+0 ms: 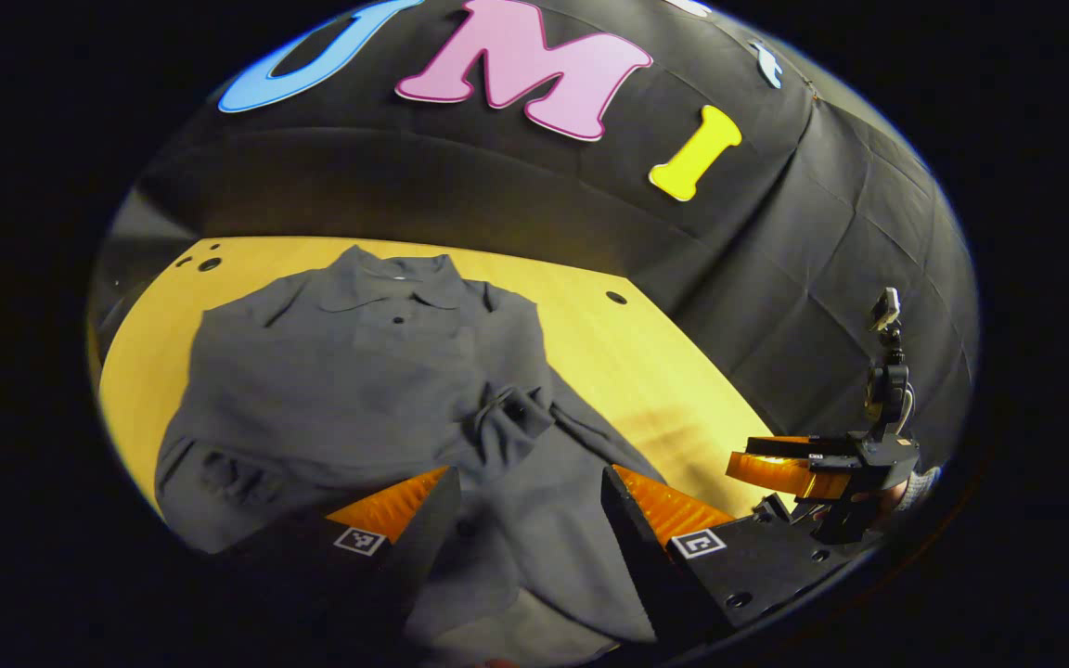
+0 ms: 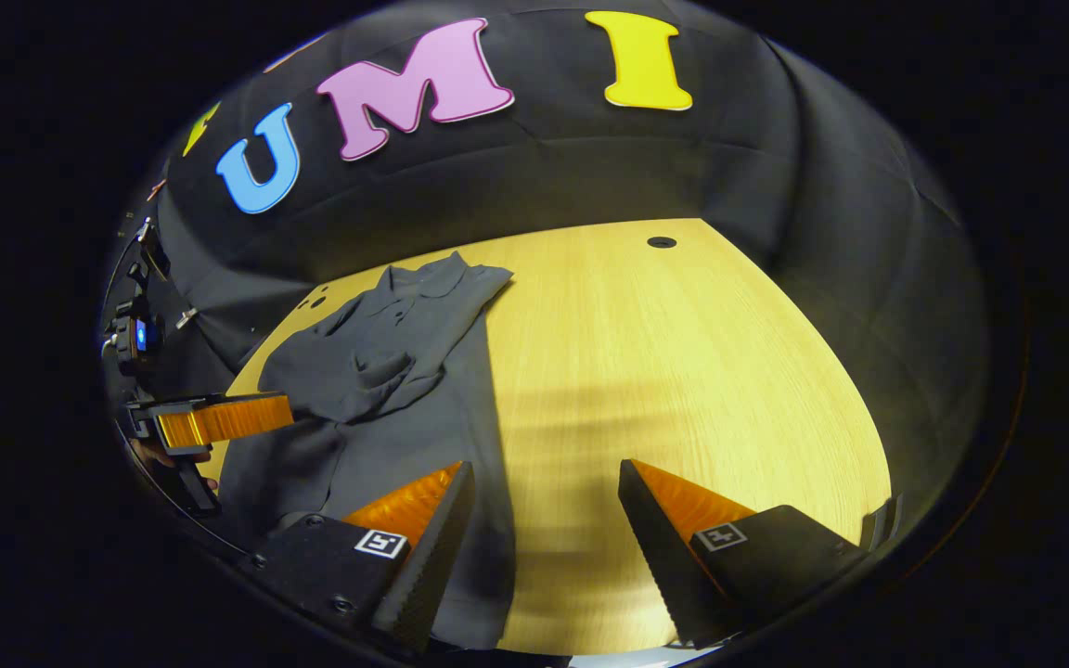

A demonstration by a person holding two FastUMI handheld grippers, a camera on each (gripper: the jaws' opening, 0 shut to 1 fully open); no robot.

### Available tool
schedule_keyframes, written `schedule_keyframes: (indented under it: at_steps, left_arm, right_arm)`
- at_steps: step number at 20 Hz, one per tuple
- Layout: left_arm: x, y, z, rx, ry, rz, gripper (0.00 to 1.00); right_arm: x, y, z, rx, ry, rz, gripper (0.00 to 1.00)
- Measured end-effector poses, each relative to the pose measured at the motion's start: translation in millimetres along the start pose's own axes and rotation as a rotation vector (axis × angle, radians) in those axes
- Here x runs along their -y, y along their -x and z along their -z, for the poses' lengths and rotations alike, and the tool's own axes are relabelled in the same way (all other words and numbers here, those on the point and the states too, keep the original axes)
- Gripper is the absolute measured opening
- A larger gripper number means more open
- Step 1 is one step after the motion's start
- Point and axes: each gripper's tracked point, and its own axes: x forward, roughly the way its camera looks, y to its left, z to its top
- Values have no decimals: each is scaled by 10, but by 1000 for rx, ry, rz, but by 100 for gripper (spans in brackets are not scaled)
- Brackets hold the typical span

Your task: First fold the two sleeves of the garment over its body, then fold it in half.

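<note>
On the wooden table [image 2: 683, 371], a dark collared garment [image 1: 358, 390] with both sleeves folded inward; left gripper [image 1: 530, 520] and right gripper [image 2: 544, 547] wide open, empty.

A dark grey collared garment [image 1: 358, 390] lies flat on the table, its collar [image 1: 392, 278] toward the upper middle of the left gripper view and its hem running off the bottom edge. 1 sleeve [image 1: 521, 417] is folded across the body just right of the frame's centre (its cuff bunched and creased), while another sleeve [image 1: 210, 468] lies spread out at the lower left. In the right gripper view the garment [image 2: 386, 371] sits in the left half of the frame, collar uppermost.
</note>
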Motion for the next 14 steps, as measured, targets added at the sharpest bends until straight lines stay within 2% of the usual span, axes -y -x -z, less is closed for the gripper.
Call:
schedule_keyframes:
  at_steps: [4,14]
  left_arm:
    - [-457,478,163,1,-15,-78,95]
    - [-1537,1364,717,-58,-4,-258,96]
  right_arm:
    - [-241,181,210,-31,31,-21,96]
    - [-580,422,838,-134,61,19,96]
